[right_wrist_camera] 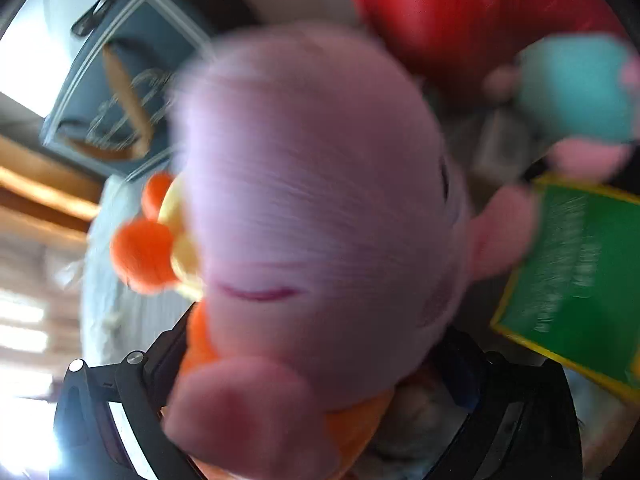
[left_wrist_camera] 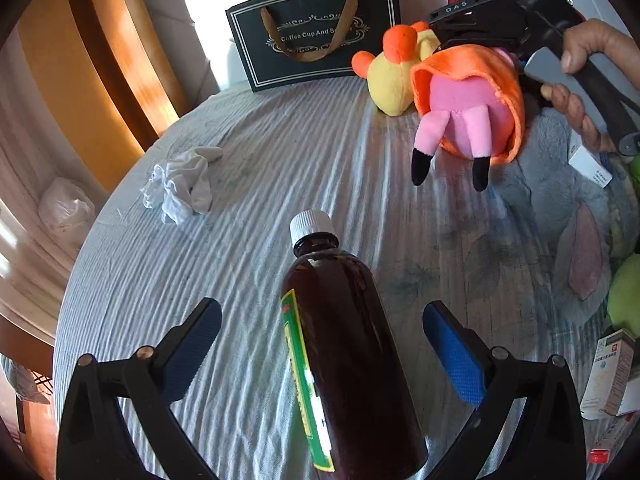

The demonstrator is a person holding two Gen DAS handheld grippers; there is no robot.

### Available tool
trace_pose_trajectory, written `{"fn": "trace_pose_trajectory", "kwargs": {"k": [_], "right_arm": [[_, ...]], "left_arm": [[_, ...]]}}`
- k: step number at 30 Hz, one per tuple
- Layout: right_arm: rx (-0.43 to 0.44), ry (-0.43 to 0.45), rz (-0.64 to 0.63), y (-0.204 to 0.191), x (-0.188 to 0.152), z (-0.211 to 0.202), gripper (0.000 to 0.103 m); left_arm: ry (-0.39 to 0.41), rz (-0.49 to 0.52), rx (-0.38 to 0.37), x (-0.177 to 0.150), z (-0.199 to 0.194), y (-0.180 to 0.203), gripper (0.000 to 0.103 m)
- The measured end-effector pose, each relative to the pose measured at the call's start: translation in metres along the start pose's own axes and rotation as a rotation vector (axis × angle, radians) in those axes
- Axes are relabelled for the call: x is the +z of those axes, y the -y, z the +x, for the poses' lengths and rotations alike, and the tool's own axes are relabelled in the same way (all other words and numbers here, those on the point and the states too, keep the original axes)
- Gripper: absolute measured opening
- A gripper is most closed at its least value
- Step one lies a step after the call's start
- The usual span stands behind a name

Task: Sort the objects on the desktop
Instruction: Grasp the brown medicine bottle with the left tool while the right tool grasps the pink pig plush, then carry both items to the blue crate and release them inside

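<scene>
Lifting the pink pig plush point(left_wrist_camera: 472, 108) clamped in the right gripper point(left_wrist_camera: 480, 40), she should keep it high while the left gripper point(left_wrist_camera: 320, 352), fingers apart, straddles the brown bottle point(left_wrist_camera: 348, 344).

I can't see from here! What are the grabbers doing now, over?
Left gripper open, straddling the lying brown bottle, pads clear of it. Right gripper shut on the pink pig plush, lifted off the cloth. Yellow plush right beside it.
</scene>
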State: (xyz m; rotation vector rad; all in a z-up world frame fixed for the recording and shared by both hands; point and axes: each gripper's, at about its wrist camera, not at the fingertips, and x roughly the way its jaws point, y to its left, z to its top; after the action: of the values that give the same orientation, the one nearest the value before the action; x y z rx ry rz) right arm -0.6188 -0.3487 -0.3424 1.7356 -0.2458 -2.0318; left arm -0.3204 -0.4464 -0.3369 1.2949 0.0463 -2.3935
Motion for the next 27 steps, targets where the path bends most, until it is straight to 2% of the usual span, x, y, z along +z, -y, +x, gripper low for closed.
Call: {"fn": "trace_pose_trajectory", "kwargs": {"k": [1,2,4,6,10,12,14,17,21,24,27], "right_arm": [[0.008,0.024,-0.017,0.000,-0.003,-0.006,0.080],[0.037,0.043,-0.048,-0.003,-0.006,-0.015,0.078],[0.080,0.108,-0.123,-0.014,-0.017,-0.039,0.071],[0.098,0.185,-0.216,-0.028,-0.032,-0.069,0.071],[0.153,0.320,-0.319,-0.043,-0.062,-0.128,0.071],[0.183,0.373,-0.355,-0.046,-0.076,-0.157,0.071],[0.169,0.451,-0.407,-0.047,-0.094,-0.188,0.071],[0.176,0.529,-0.433,-0.040,-0.115,-0.231,0.071],[0.154,0.659,-0.399,-0.011,-0.150,-0.309,0.071],[0.092,0.791,-0.365,0.016,-0.191,-0.383,0.071],[0.015,0.918,-0.322,0.046,-0.238,-0.454,0.072]], "left_arm": [[-0.006,0.007,-0.015,0.000,0.002,0.001,0.090],[-0.016,0.010,-0.035,-0.001,0.005,0.003,0.084],[-0.053,0.010,-0.071,-0.004,0.014,0.004,0.061],[-0.051,-0.044,-0.136,-0.007,0.016,-0.004,0.054],[-0.063,-0.048,-0.149,-0.009,0.016,-0.010,0.053],[-0.033,-0.036,-0.150,-0.009,0.003,-0.011,0.053],[0.000,-0.013,-0.140,-0.006,-0.014,-0.012,0.053],[0.089,0.031,-0.139,0.008,-0.057,-0.009,0.053],[0.265,0.114,-0.167,0.044,-0.131,0.011,0.053],[0.403,0.198,-0.228,0.063,-0.196,0.048,0.053],[0.522,0.304,-0.333,0.081,-0.255,0.101,0.053]]}}
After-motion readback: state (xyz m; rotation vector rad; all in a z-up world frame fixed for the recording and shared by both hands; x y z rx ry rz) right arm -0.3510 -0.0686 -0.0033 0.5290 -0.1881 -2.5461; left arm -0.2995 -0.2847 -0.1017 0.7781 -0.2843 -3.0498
